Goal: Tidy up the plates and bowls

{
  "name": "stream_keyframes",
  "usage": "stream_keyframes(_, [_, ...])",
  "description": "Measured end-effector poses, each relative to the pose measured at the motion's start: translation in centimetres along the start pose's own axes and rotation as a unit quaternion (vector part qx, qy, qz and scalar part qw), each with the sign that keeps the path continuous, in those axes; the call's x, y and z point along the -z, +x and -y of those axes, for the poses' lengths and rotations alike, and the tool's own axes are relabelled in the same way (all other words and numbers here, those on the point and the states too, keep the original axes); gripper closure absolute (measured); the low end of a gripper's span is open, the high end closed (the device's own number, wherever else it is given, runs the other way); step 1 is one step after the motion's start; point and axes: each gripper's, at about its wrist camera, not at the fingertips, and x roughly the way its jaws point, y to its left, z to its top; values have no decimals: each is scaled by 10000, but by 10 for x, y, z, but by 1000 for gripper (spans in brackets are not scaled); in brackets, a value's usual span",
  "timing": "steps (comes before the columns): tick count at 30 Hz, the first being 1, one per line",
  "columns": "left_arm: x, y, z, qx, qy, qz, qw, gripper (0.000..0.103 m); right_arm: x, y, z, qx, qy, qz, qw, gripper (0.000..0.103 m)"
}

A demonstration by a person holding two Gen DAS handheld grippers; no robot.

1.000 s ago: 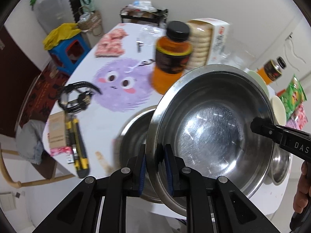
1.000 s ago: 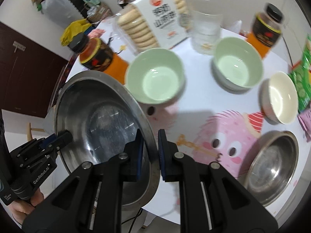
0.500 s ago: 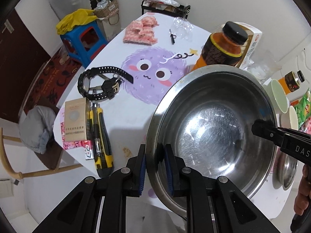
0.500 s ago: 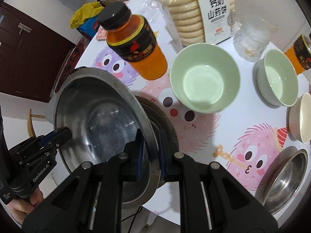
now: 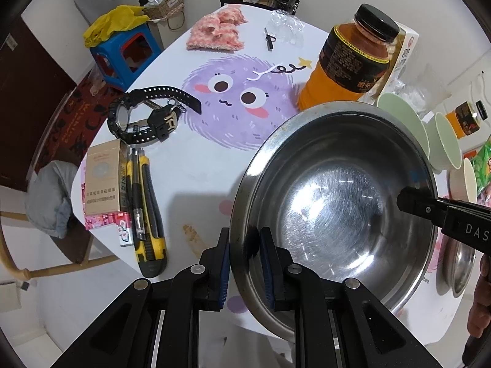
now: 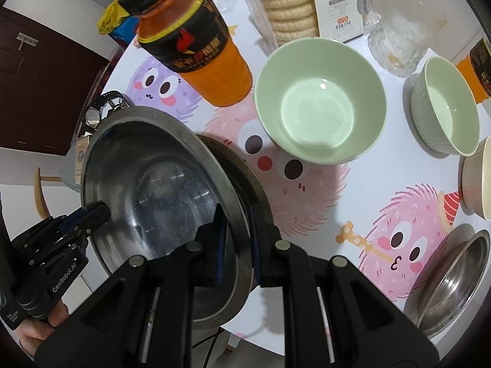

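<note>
Left gripper [image 6: 102, 211] reads "GenRoboLAI"; right gripper [image 5: 405, 197] "DAS".

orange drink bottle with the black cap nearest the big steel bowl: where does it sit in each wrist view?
Left wrist: orange drink bottle at upper right, standing on the table just behind the big steel bowl.
Right wrist: same bottle at upper left, behind the big steel bowl, left of the green bowl.
Shared landmark: the purple fuzzy face printed on the tablecloth, beside the bottle.
</note>
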Motion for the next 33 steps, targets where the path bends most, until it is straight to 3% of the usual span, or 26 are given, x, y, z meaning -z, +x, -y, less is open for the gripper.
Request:
stream_keyframes(16, [8,18,3,-173,-60,-189,9997,84,7,15,7,7,26,-160,9999,86])
stream_keyframes(26, [12,30,-4,-249,-222,-229,9992,82,5,26,3,-220,56,-169,9996,83])
stream_keyframes(27, [12,30,-3,-290,-231,-232,9990,81,4,26,4,-301,92,-177,9993,79])
stream_keyframes(30, [11,29,-2,-438,-300,-201,9984,62,3,25,6,-451,226,-216,9985,72])
stream_keyframes(32, [10,25,-4,-386,-360,-107,9986,49,3,23,5,-594,278,-225,9976,61])
stream_keyframes(33, [9,21,-5,-321,-402,-47,9987,41,3,21,4,-689,275,-205,9970,50])
